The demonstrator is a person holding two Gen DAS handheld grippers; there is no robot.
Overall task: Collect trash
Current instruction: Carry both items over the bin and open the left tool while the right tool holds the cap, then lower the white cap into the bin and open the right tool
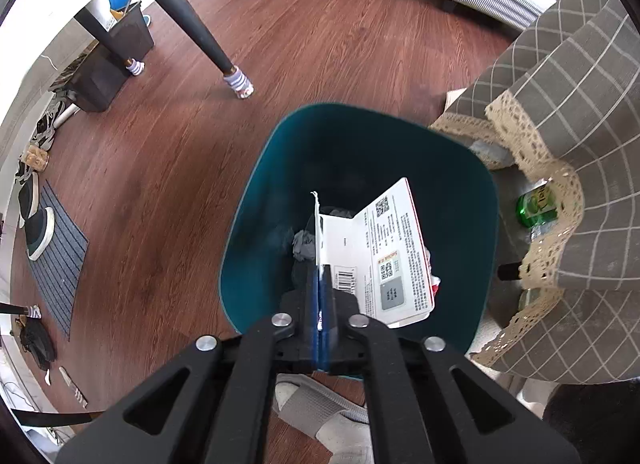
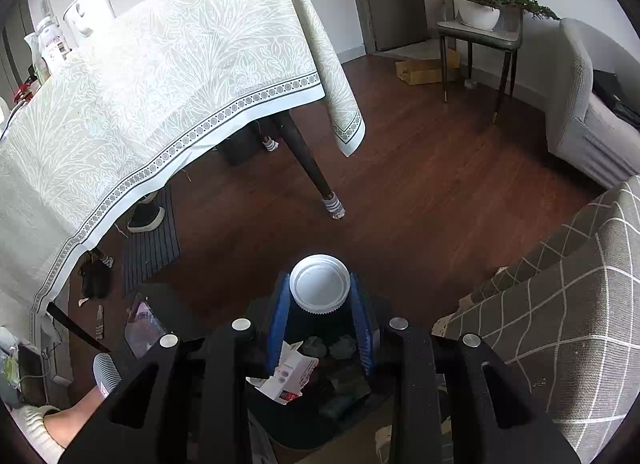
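Left tongs (image 1: 320, 296) clamp flattened carton (image 1: 384, 256) directly over teal bin (image 1: 256, 192); I release here. Right tongs (image 2: 320, 304) grip white-capped bottle (image 2: 319, 284); bring over bin next.

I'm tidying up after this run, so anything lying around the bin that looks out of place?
Yes: a green bottle lies on its side on the floor beside the teal bin, half hidden under the lace edge of the checked cloth. The flattened white carton stands askew in the bin, with the left gripper pinching its edge.
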